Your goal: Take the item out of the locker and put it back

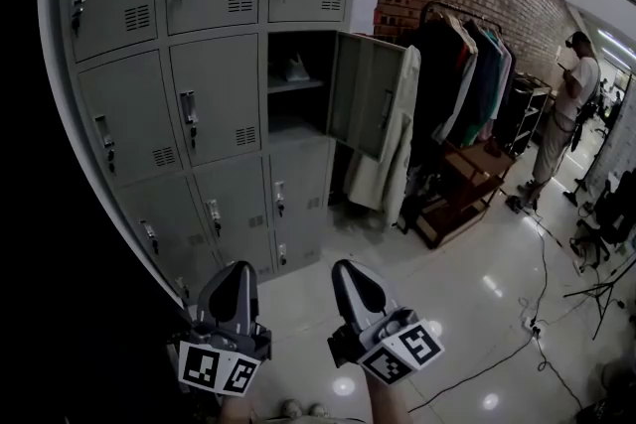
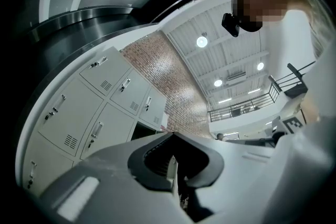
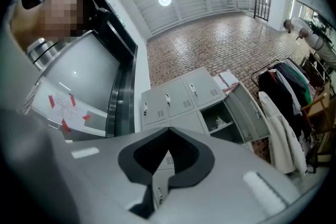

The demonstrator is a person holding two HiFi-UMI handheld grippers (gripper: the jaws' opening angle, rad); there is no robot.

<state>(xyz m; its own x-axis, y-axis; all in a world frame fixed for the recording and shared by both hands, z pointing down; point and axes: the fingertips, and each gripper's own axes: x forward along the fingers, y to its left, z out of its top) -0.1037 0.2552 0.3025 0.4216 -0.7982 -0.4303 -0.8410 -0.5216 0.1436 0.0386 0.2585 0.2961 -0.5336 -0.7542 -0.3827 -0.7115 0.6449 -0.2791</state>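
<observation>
We hold the left grey gripper [image 1: 237, 275] and the right grey gripper [image 1: 350, 275] low above the glossy pale floor [image 1: 467, 273], both clenched empty, jaws pressed together. Farther off, the grey metal locker bank [image 1: 214, 104] has one hinged door [image 1: 363, 94] open. The small pale item [image 1: 296, 70] sits on that compartment's upper shelf.

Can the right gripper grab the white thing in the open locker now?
Probably not yet. The right gripper is well back from the locker, fingers shut. The door stands open and nothing blocks the white item, so stepping closer should do.
</observation>
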